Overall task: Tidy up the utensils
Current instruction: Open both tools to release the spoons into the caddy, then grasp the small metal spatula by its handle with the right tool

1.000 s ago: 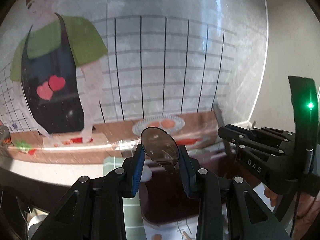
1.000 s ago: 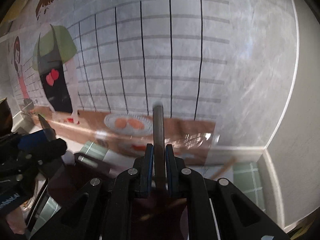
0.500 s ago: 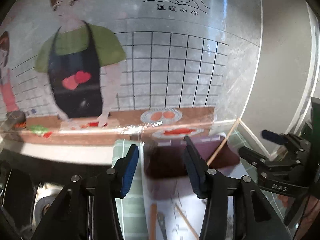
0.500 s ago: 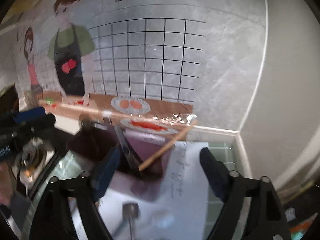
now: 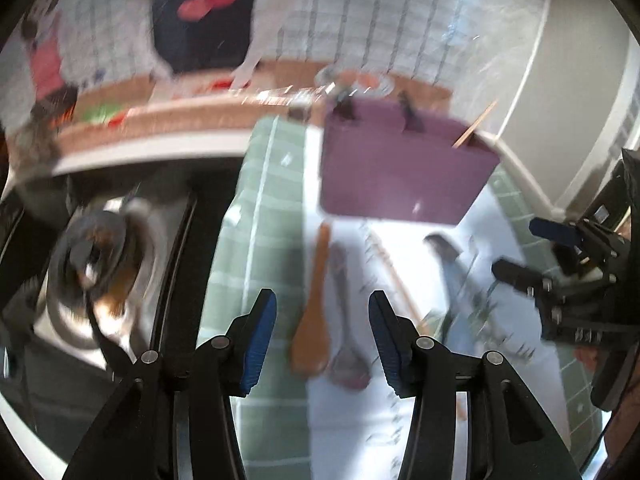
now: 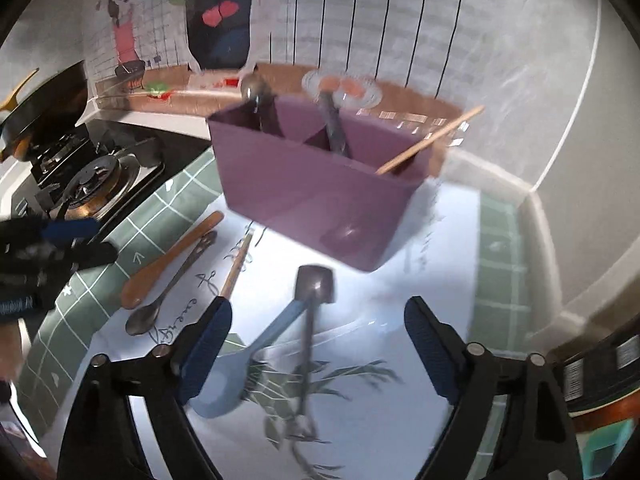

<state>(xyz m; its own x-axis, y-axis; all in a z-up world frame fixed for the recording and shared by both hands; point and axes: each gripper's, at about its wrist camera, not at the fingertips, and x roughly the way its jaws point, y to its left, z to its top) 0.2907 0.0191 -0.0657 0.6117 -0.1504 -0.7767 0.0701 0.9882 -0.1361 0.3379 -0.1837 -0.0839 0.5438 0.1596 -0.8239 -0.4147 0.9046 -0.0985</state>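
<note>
A purple utensil holder [image 6: 316,188] stands on the counter with a metal spoon [image 6: 256,92], a dark utensil [image 6: 334,128] and a wooden chopstick [image 6: 432,140] in its compartments; it also shows in the left wrist view [image 5: 400,172]. My left gripper [image 5: 322,336] is open and empty above a wooden spoon [image 5: 314,312] and a metal spoon [image 5: 348,356]. My right gripper [image 6: 316,340] is open and empty above a blue spoon [image 6: 244,364] and a metal fork [image 6: 310,320]. A chopstick [image 6: 236,268] lies beside them.
A gas stove [image 6: 92,180] sits to the left, with a pan [image 6: 44,108] behind it. A white printed mat [image 6: 400,360] covers green tiles [image 6: 500,248]. The wall with a cartoon poster [image 6: 224,12] is close behind the holder.
Both grippers let go of their utensils into the holder, opened, pulled back and tilted down toward the utensils lying on the mat.
</note>
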